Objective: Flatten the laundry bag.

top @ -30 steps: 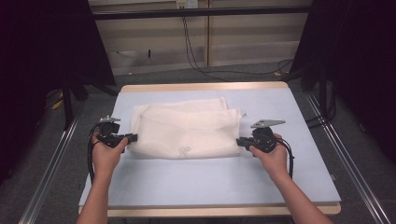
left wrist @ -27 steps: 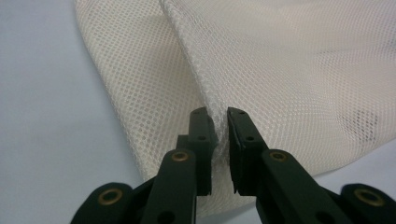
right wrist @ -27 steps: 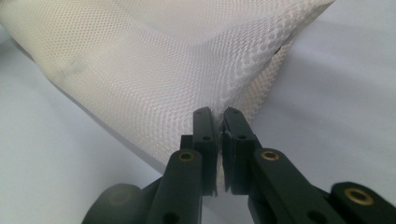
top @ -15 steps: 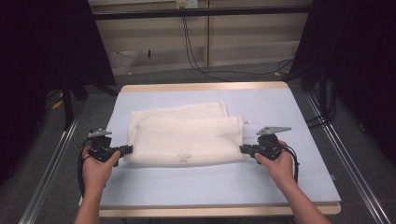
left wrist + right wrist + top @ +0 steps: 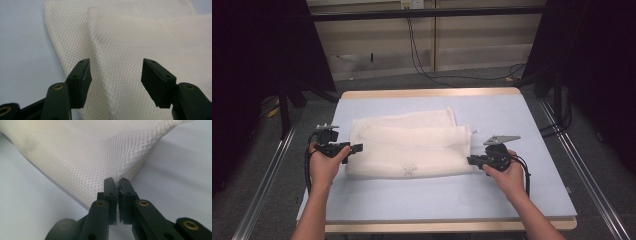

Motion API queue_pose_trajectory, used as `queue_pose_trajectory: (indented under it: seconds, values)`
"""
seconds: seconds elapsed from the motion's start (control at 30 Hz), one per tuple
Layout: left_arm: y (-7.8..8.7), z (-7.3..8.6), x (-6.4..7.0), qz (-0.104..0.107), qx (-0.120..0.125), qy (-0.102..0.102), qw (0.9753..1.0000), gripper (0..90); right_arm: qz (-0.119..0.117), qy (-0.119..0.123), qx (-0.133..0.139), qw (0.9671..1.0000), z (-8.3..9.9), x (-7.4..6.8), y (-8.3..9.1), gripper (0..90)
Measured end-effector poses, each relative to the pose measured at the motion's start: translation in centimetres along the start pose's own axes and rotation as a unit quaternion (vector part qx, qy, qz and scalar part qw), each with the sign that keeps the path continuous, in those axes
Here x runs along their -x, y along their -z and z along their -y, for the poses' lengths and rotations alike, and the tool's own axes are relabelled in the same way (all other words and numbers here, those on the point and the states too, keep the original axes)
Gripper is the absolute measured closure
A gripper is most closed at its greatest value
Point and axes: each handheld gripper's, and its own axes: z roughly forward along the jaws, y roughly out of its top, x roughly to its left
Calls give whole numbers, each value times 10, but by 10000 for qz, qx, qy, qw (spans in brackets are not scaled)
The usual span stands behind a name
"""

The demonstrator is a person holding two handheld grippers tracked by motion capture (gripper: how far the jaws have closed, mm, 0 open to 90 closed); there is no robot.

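The folded white mesh cloth [image 5: 409, 145] lies flat mid-bench [image 5: 522, 115]. The left hand-held gripper [image 5: 115, 75] sits with jaws spread wide over the cloth's left edge, seemingly clear of the fabric, while the right hand-held gripper [image 5: 117, 186] pinches the right corner tight.

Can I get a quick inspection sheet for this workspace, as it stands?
Surface: pale blue table, wooden edge.
Job's things: white mesh cloth, folded, lying flat.
Clutter: nothing seen.
Grippers: left gripper open over the cloth's left edge; right gripper shut on the cloth's right corner, lifting it slightly.
Cables: black gripper cable at right wrist; wall cables behind.
Surroundings: black curtains, metal rails, grey floor.
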Motion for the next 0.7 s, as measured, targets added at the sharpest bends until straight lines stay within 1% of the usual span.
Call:
queue_pose_trajectory:
  seconds: [0.03,0.07,0.1,0.17,0.2,0.23,0.27,0.3,0.33,0.37,0.4,0.43,0.5,0.57,0.6,0.63,0.67,0.7]
  values:
    - [-4,-2,0,-43,-18,66,10000,401,1,12,-5,10000,0,0,0,860]
    - [-7,-3,-1,-117,-56,35,9999,395,7,26,-9,10000,0,0,0,859]
    - [-10,-4,-2,-158,-134,-40,9998,385,6,33,-3,10000,0,0,0,859]
    - [-15,-5,-4,-41,-206,59,9998,419,-5,44,-3,10000,0,0,-1,858]
    - [-15,-5,-4,-41,-206,59,9998,444,-11,35,3,10000,0,1,-1,858]
    - [-18,-5,-4,-55,-162,113,9998,514,-11,24,2,10000,0,1,-1,858]
    - [-18,-6,-5,9,-217,109,9997,566,-7,27,12,10000,0,1,-1,858]
    - [-18,-6,-5,9,-217,109,9997,602,-7,27,12,10000,0,1,-1,858]
    - [-18,-6,-4,-18,-191,31,9998,602,-7,33,22,10000,0,1,-1,858]
    - [-15,-5,-2,70,-153,42,9999,719,-4,30,25,10000,0,1,-1,858]
    - [-12,-6,-4,79,-132,-68,9999,775,-12,26,30,10000,0,1,0,858]
    - [-9,-5,-3,106,-99,-48,9999,810,-9,22,36,10000,0,1,0,858]
    - [-4,-5,-2,138,-25,7,9999,824,-4,12,75,10000,0,0,0,857]
    - [3,-4,-1,233,23,10,9997,830,8,-14,85,10000,0,0,0,857]
    - [6,-3,-1,243,86,24,9997,830,-1,-15,94,10000,0,0,0,857]
    - [6,-3,-1,243,86,24,9997,831,4,-21,110,9999,0,0,1,857]
    - [13,0,0,357,188,67,9992,832,-8,-24,138,9999,0,0,2,858]
    - [16,2,0,381,213,47,9990,832,-1,-27,157,9999,0,-1,3,857]
